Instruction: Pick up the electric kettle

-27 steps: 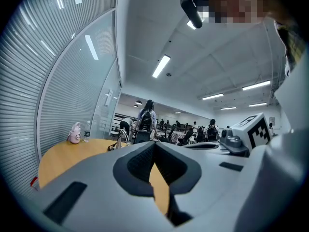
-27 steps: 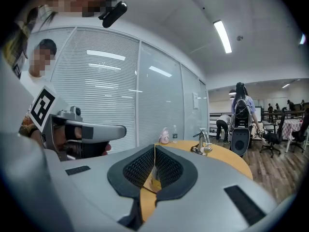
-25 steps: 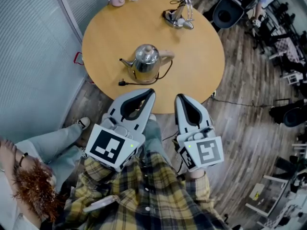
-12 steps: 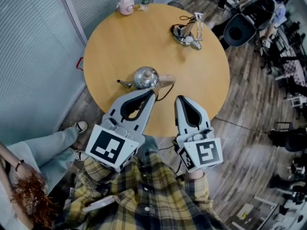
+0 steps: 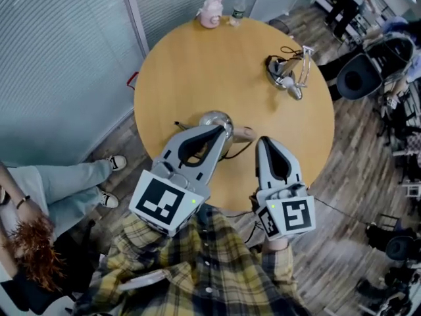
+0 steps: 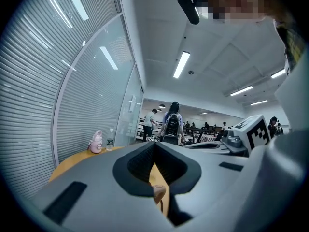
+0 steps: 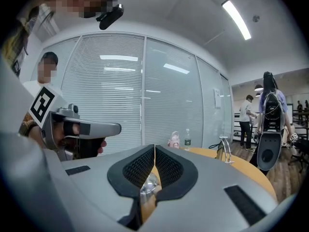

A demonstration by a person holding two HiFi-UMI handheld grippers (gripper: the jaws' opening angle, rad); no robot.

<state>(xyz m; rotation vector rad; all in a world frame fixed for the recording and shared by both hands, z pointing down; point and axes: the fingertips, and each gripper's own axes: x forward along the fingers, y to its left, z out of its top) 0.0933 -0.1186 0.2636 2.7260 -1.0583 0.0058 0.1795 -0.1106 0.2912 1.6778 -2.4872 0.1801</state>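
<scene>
Okay, head view: I see the electric kettle (image 5: pixel 216 119) on the round table (image 5: pixel 197 64) near my edge, partly hidden behind the left gripper (image 5: pixel 222 130). The right gripper (image 5: pixel 266 141) is just beside the kettle handle (image 5: pixel 244 133). Left gripper view: jaws pressed together, nothing pinched, and a bit of the handle shows past them. Right gripper view: jaws pressed together too, empty, with the shiny kettle body (image 7: pixel 150 182) beyond.

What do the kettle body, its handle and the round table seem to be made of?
Kettle body: likely polished steel; it is silvery and mirrors light.
Handle: matte tan, perhaps wood or plastic.
Round table: pale wood or wood-look laminate, smooth, with an even warm tone.
</scene>
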